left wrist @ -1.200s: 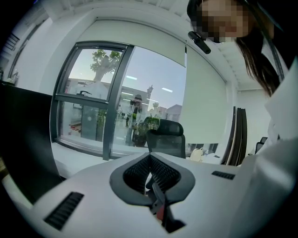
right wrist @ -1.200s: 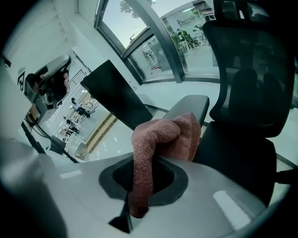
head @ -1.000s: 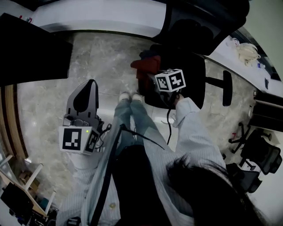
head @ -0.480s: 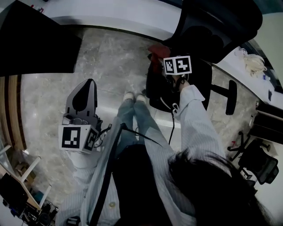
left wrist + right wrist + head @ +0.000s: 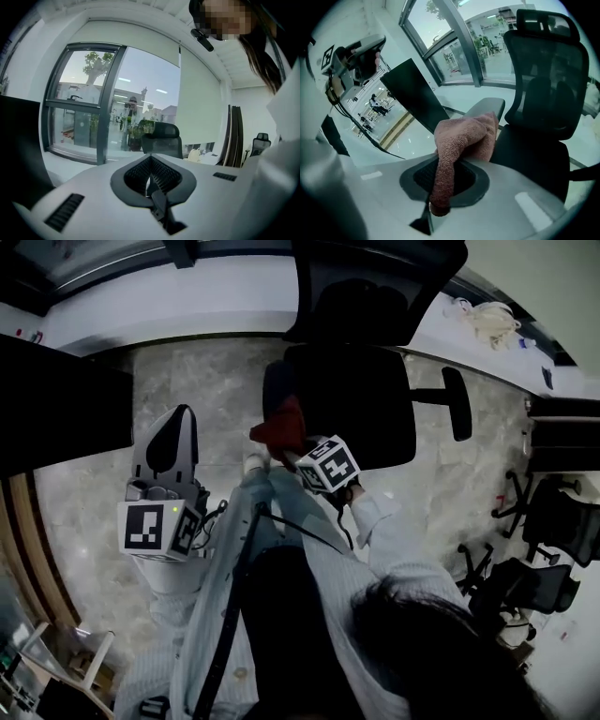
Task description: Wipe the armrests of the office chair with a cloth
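The right gripper (image 5: 444, 180) clamps the pink cloth (image 5: 465, 138) at the near end of the office chair's (image 5: 349, 413) armrest (image 5: 489, 106) — contact unclear. The left gripper (image 5: 153, 177) — jaws together, empty — hangs well apart.

The cloth (image 5: 461, 140) was dusty pink-red. The office chair (image 5: 352, 413) was black. The floor (image 5: 216, 390) was grey with cloudy marble marks. The left gripper (image 5: 181, 418) was light grey with black ridged jaws, and its cube (image 5: 155, 531) was white with black squares. The sleeve (image 5: 394, 549) was pale with thin stripes.
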Motion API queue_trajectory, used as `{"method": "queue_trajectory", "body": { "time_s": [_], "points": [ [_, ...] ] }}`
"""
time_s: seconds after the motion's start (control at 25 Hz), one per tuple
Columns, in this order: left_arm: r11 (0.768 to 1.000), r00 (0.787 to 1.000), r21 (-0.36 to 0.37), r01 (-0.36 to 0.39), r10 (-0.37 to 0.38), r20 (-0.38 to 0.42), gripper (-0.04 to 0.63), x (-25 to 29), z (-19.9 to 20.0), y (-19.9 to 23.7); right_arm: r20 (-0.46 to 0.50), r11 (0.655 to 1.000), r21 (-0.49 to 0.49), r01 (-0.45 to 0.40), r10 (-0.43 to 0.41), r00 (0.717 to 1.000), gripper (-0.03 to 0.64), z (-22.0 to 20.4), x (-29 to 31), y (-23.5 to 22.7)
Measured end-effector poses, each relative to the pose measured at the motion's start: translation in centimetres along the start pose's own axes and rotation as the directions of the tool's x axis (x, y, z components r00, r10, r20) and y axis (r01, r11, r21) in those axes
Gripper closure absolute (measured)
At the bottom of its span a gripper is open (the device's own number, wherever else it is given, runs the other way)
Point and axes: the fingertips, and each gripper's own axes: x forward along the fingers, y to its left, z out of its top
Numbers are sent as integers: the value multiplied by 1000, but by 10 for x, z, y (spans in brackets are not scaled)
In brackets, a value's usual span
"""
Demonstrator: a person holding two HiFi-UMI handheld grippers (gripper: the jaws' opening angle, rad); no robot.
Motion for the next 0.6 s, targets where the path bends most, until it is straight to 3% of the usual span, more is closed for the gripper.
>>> {"method": "queue_trajectory", "body": {
  "time_s": [0.2, 0.36, 0.48, 0.6],
  "points": [
    [997, 998, 49, 54, -53, -20, 592, 10, -3, -39, 86, 999, 40, 23, -27, 996, 584, -10, -11, -4],
    [994, 996, 75, 76, -79, 35, 592, 2, 10, -54, 245, 999, 44, -16, 5, 969, 584, 13, -52, 3],
    [993, 993, 89, 82, -88, 76, 592, -9, 38, -63, 426, 1000, 8, -28, 21, 904, 584, 59, -119, 17],
    [989, 985, 115, 91, -107, 133, 592, -19, 66, -72, 602, 996, -84, 15, 38, 798, 583, 115, -196, 47]
  ]
}}
